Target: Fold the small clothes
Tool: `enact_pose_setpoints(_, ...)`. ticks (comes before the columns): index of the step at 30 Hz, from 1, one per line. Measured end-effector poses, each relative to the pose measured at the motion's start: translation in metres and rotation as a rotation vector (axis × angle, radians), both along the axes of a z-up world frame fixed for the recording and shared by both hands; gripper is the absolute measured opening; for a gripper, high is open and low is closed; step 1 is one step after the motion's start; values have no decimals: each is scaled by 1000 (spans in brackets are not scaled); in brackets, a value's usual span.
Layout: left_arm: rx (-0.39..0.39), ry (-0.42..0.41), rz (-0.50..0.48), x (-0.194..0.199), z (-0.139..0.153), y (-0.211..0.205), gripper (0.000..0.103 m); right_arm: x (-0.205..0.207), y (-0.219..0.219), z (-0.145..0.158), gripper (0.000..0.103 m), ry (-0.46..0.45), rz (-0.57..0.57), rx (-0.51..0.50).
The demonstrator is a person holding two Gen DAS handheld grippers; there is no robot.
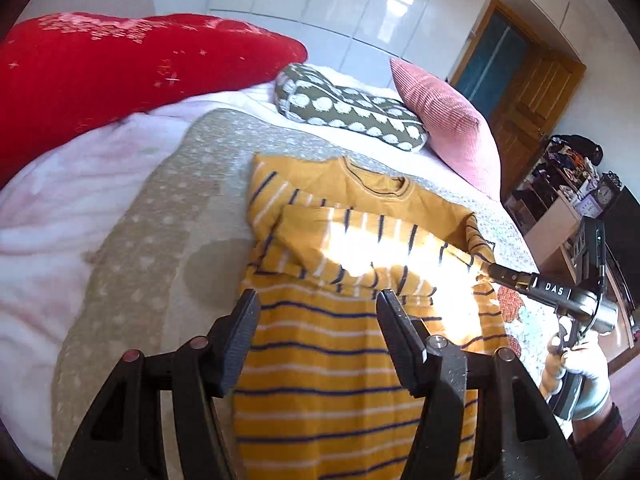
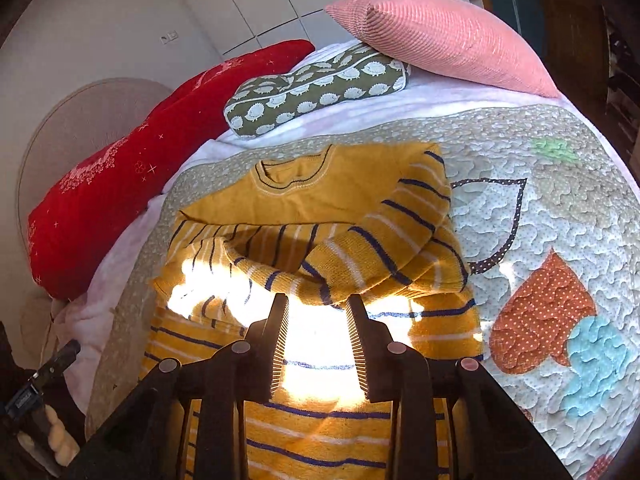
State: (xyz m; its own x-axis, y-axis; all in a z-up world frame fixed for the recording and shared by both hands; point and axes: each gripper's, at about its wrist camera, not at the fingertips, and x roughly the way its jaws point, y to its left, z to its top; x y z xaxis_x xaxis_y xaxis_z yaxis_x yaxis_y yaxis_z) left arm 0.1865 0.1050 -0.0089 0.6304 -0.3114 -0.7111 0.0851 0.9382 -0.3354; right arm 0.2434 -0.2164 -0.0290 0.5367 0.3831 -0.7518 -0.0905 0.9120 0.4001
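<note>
A small mustard sweater (image 1: 328,360) with navy and white stripes lies flat on the quilt, neck away from me. Both sleeves are folded across its chest. My left gripper (image 1: 318,304) hovers open over the lower body of the sweater, nothing between its fingers. In the right wrist view the same sweater (image 2: 312,208) fills the middle. My right gripper (image 2: 318,300) is open just short of the folded sleeve cuff (image 2: 320,280), and the pads press on nothing. In the left wrist view the right gripper (image 1: 494,269) is at the sweater's right edge, held by a gloved hand (image 1: 588,376).
The patchwork quilt (image 2: 540,208) covers a pink-white blanket (image 1: 80,208). At the head of the bed lie a red pillow (image 1: 120,64), a green hedgehog-print pillow (image 1: 352,108) and a pink ribbed cushion (image 1: 452,128). Cluttered shelves (image 1: 560,200) stand right of the bed.
</note>
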Motion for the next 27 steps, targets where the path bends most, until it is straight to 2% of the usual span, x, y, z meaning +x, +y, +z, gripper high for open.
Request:
enact_pose_setpoints(2, 12, 54, -24, 42, -18, -16, 60, 17, 9, -10, 32, 17, 5, -10)
enact_pose_setpoints(5, 85, 137, 46, 88, -55, -23, 59, 51, 14, -18, 32, 16, -23, -56)
enact_pose_setpoints(6, 81, 175, 69, 97, -69, -20, 58, 63, 13, -21, 32, 22, -41, -49)
enact_pose_setpoints(8, 18, 225, 68, 100, -82, -10, 54, 82, 8, -22, 32, 45, -76, -27)
enact_pose_setpoints(9, -9, 215, 57, 93, -80, -5, 54, 86, 6, -19, 33, 56, -78, 11)
enact_pose_setpoints(11, -14, 163, 52, 72, -64, 4, 54, 82, 7, -5, 33, 31, -39, 57)
enact_pose_setpoints(13, 6, 98, 90, 49, -48, 17, 54, 74, 17, 10, 34, 0, 22, 18)
enact_pose_setpoints(17, 43, 11, 212, 23, -30, 48, 59, 71, 56, 23, 53, -17, 136, -115)
enact_pose_setpoints(19, 63, -31, 275, 16, -26, 64, 59, 74, 80, 22, 54, -23, 176, -179)
enact_pose_setpoints(21, 97, -59, 316, 12, -25, 78, 59, 77, 103, 19, 55, -18, 204, -181)
enact_pose_setpoints(23, 98, -69, 314, 12, -29, 88, 59, 78, 125, 17, 56, -10, 227, -177)
enact_pose_setpoints(25, 77, -65, 302, 12, -36, 98, 59, 74, 143, 19, 56, -18, 189, -314)
enact_pose_setpoints(27, 69, -66, 305, 12, -40, 106, 59, 66, 139, 21, 56, -52, 112, -442)
